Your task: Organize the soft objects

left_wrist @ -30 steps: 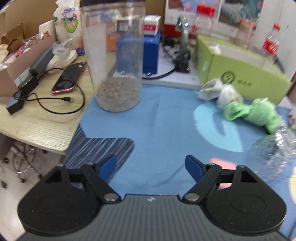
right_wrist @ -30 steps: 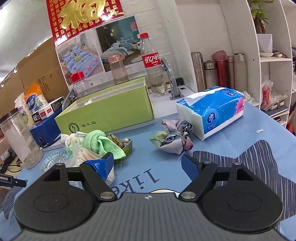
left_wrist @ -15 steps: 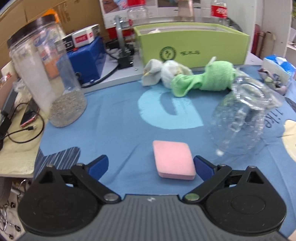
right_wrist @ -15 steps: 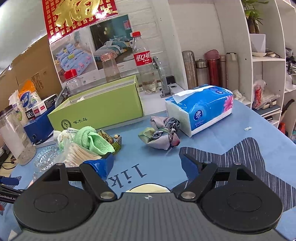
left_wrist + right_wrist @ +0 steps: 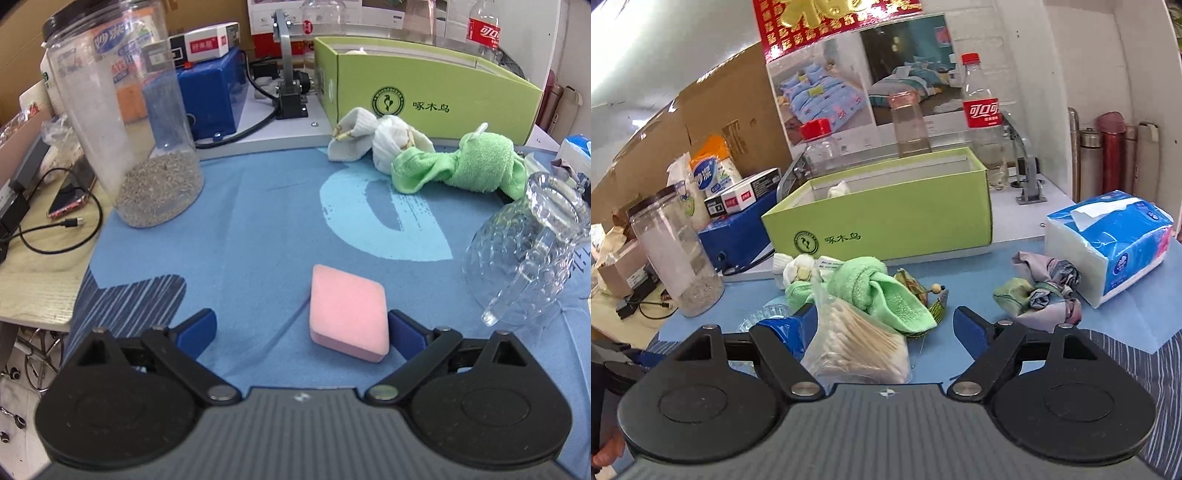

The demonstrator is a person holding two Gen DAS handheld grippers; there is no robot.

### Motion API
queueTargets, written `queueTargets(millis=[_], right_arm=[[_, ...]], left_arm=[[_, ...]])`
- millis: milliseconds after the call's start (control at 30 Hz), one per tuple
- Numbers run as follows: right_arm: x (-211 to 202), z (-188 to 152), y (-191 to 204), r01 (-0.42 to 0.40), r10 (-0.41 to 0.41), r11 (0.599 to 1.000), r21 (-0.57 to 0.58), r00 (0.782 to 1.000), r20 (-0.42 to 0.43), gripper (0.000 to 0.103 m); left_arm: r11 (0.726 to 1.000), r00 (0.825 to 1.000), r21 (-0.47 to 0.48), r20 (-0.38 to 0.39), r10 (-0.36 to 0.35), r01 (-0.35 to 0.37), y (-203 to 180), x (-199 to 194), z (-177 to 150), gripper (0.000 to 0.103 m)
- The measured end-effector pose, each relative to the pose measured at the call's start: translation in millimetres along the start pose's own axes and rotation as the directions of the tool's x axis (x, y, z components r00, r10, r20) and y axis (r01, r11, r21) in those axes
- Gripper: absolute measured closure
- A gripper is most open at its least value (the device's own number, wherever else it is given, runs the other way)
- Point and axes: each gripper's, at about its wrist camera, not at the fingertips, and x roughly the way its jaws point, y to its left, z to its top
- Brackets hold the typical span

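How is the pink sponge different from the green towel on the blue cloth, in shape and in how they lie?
The pink sponge is a flat block with straight edges; the green towel is knotted into a lumpy bundle. The sponge lies alone on bare cloth; the towel touches a white sock bundle. The sponge looks smooth, the towel fluffy. Both are soft things resting on the blue cloth.

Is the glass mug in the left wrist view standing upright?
No, the glass mug lies tipped on its side on the blue cloth.
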Motion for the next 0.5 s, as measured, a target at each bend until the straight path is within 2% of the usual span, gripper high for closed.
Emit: queueTargets(millis=[67, 200, 300, 367, 433, 467, 500], right_arm=[[2.7, -3.2, -3.0, -0.011, 0.012, 1.000, 0.014, 1.000, -0.023, 0.036], [8.9, -9.9, -7.0, 0.015, -0.015, 1.000, 0.000, 0.996, -0.090, 0.035], [3.4, -24.1, -11.9, 0.095, -0.105, 0.993, -0.076, 0.983, -0.147, 0.035], [-2.9, -35.2, -24.6, 0.189, -0.208, 0.975, -0.115, 0.961, -0.183, 0.035], [-14.5, -40.5, -39.4, 0.265, -0.281, 0.958, -0.112, 0.943, -0.176, 0.035], [-22.6, -39.1, -46.3, 0.285, -0.295, 0.955, -0.079, 0.942, -0.162, 0.035], [-28.5, -36.7, -48.2, 0.274, -0.280, 0.960, -0.056, 0.950, -0.141, 0.035]], left_arm=[[1.000, 1.000, -0.008, -0.007, -0.005, 0.005, 1.4, 3.1, 1.3, 0.006], [1.000, 1.000, -0.023, -0.014, -0.017, 0.016, 3.9, 5.6, 2.3, 0.006], [1.000, 1.000, -0.026, -0.014, -0.015, 0.015, 5.1, 5.2, 2.5, 0.006], [0.999, 1.000, -0.029, -0.016, -0.018, 0.018, 5.5, 6.4, 2.3, 0.006], [0.999, 1.000, -0.030, -0.016, -0.022, 0.022, 5.3, 6.5, 2.6, 0.006], [0.999, 1.000, -0.025, -0.016, -0.025, 0.025, 4.2, 6.3, 2.9, 0.006], [0.999, 0.999, -0.020, -0.016, -0.027, 0.027, 2.8, 6.1, 3.1, 0.006]])
